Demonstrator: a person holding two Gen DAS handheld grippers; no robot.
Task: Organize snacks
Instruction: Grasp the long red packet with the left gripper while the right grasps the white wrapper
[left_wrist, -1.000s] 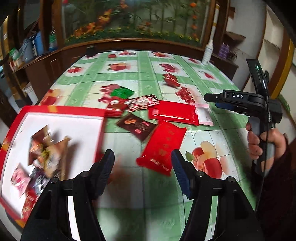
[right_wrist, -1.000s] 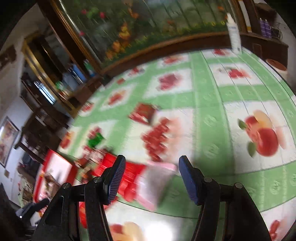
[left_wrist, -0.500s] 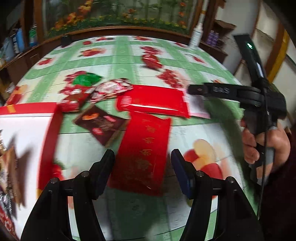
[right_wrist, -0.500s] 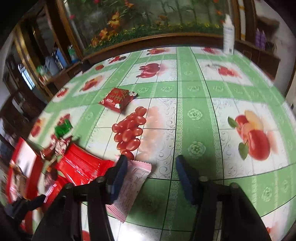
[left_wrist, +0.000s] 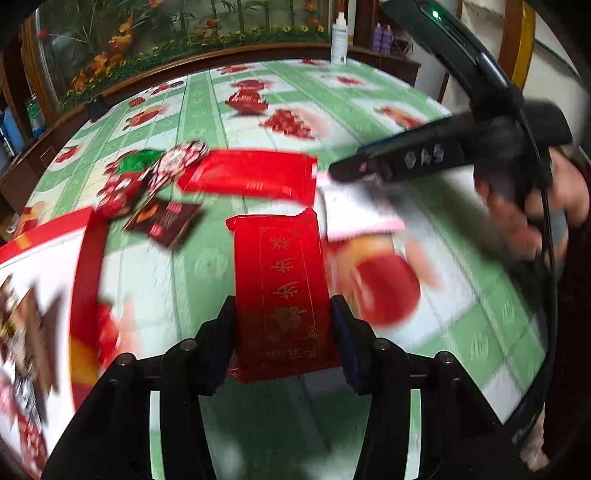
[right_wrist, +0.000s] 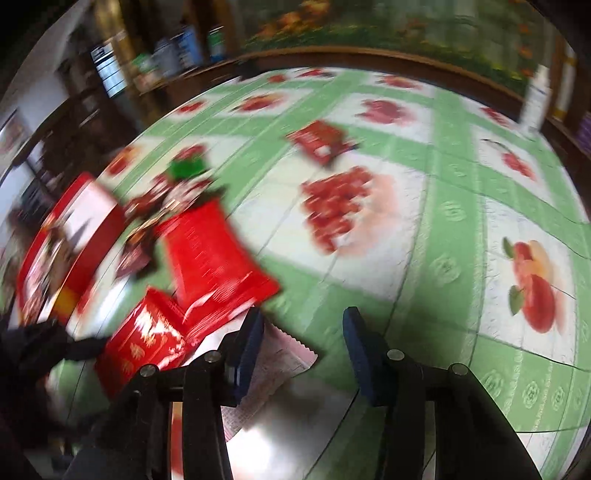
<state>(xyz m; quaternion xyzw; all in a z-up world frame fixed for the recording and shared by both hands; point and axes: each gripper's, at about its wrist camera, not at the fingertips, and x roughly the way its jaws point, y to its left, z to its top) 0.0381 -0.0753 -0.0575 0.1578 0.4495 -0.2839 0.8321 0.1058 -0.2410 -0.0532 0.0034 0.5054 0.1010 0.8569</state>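
Note:
A red packet with gold lettering (left_wrist: 282, 295) lies flat on the fruit-print tablecloth (left_wrist: 207, 266). It sits between the fingers of my left gripper (left_wrist: 284, 332), whose jaws are closing, the pads level with its long edges and the packet unbent. My right gripper (right_wrist: 304, 347) is open low over the table. The serrated end of a pink-white packet (right_wrist: 284, 360) lies under its left finger (right_wrist: 251, 343). In the left wrist view the right gripper (left_wrist: 369, 171) hovers over that pink-white packet (left_wrist: 354, 210), held by a hand (left_wrist: 517, 221).
A red box with a white inside (left_wrist: 85, 266) holds several snacks at the left. On the table lie a large red packet (left_wrist: 255, 177), a dark brown packet (left_wrist: 166, 221), small wrapped snacks (left_wrist: 181, 158) and a far red packet (left_wrist: 247, 99). A white bottle (left_wrist: 338, 40) stands at the back edge.
My left gripper moved forward and down from beside the box until the gold-lettered packet lay between its fingers, and its jaws narrowed. My right gripper sank toward the pink-white packet, rolled, and narrowed.

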